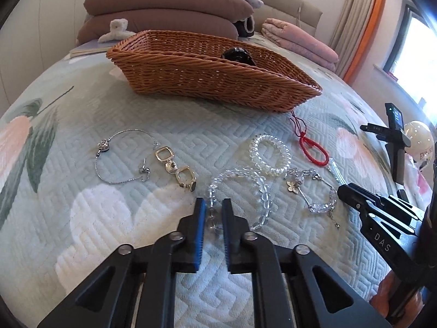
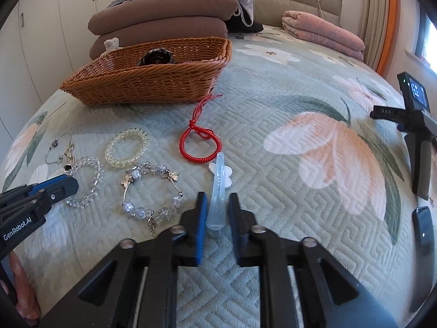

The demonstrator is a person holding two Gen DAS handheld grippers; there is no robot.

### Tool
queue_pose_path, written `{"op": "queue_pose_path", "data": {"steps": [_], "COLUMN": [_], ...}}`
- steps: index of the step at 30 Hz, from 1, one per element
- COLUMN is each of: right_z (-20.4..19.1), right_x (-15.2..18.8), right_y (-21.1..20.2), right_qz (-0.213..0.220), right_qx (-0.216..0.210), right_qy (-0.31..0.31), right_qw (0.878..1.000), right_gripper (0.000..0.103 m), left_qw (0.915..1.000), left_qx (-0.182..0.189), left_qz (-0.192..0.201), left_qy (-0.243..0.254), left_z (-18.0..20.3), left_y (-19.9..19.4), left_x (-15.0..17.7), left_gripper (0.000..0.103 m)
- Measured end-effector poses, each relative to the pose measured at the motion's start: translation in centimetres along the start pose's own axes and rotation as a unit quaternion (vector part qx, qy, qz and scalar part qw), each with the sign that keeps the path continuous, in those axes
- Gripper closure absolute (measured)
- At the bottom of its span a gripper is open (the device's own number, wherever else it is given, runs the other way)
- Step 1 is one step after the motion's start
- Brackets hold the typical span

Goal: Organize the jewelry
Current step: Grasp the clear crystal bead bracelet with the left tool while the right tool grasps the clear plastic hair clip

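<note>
Wicker is waiting at the back: the wicker basket (image 1: pixel 207 82) is sitting well beyond the jewelry on the quilted bedspread (image 1: pixel 82 213), already holding a black watch (image 2: pixel 155 56). Up front, the left gripper (image 1: pixel 213 205) is straddling the near end of the clear bead bracelet (image 1: pixel 235 188), jaws parted with a bead sitting between the blue pads, not yet pinching as far as I can judge. The right gripper (image 2: pixel 217 202) is doing the same over the pale blue hair clip (image 2: pixel 217 191), jaws apart on either side of it. Risk number one, I reckon: those round glassy beads are looking slippery, and a pinch on a single bead could squirt it sideways or leave the loop dangling and swinging. Risk two: the bead bracelet is lying touching the spiral hair tie (image 1: pixel 270 155) and just beside the charm bracelet (image 2: pixel 153 191), so a lift could be dragging neighbours along. The soft bedspread is giving under pressure too, so fingertips may be digging into fabric. The red cord bracelet (image 2: pixel 200 145) is trailing its tails right up to the basket's near corner, a snag hazard on the way in. Open quilt is stretching wide to the right; the silver heart bangle (image 1: pixel 123 158) and gold clasp (image 1: pixel 174 166) are crowding the left, and both tools are working close together.
</note>
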State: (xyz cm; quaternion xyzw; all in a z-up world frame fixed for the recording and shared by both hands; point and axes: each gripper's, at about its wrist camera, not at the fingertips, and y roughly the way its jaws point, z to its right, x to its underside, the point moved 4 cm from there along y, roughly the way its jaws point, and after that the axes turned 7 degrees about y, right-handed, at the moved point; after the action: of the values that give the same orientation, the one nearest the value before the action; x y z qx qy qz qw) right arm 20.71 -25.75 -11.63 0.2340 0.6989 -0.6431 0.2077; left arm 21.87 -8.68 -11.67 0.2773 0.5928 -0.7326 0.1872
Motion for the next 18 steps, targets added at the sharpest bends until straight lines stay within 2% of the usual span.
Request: {"op": "queue_pose_path", "data": {"steps": [6, 18], "right_z": [0.4, -0.6], "right_x": [-0.1, -1.5], "right_y": [-1.3, -6.3], "right_qz": [0.022, 0.074], "right_qx": [0.0, -0.027], "right_qy": [0.012, 0.02], "right_qw": [1.0, 0.997], "right_gripper": [0.089, 0.089], "left_qw": [0.9996, 0.9941], "left_qx": [0.017, 0.063], "left_qz": [0.02, 0.085], "left_qy": [-0.009, 0.025], "left_z": [-0.3, 0.8], "left_y": [-1.0, -6.4], "left_x": [0.0, -2.0], "left_gripper": [0.095, 0.095]}}
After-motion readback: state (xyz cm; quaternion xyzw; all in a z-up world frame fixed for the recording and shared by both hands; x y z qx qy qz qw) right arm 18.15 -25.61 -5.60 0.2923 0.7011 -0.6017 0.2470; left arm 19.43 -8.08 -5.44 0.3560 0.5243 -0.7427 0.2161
